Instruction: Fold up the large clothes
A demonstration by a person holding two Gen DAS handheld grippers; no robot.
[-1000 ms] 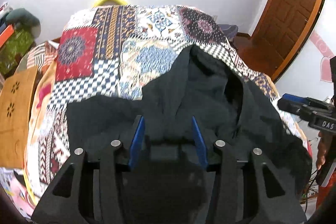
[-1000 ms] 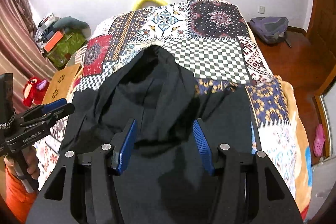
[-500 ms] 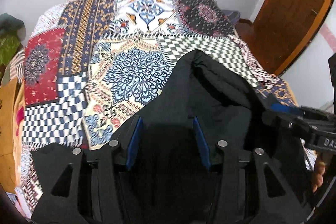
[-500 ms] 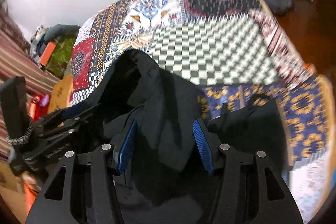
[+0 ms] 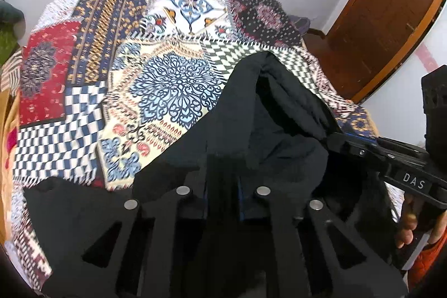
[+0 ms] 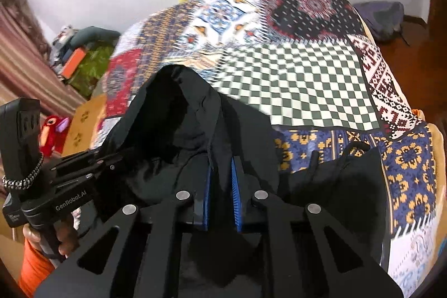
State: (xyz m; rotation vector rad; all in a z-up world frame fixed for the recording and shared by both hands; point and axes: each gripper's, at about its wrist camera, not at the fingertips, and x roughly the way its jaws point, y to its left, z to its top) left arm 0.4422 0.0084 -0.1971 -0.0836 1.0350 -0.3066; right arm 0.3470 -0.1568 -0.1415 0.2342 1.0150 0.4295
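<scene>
Right gripper [image 6: 220, 186]: jaws closing, blue pads nearly together, a fold of the black garment [image 6: 192, 136] pinched between them at lower centre of the frame.

Left gripper [image 5: 222, 186]: jaws drawn in and clenched on black cloth of the same garment [image 5: 268, 130]; its pads are mostly buried in the fabric.

Garment lies bunched on the bed, peaked toward frame centre, spilling to the lower edge in both views.

Under it, a patchwork bedspread [image 6: 301, 80] fills the upper half.

Left wrist view, right edge: the other gripper, a hand [image 5: 410, 225] on its handle, orange sleeve [image 5: 427, 261] below. Wooden door [image 5: 382, 16] upper right.
</scene>
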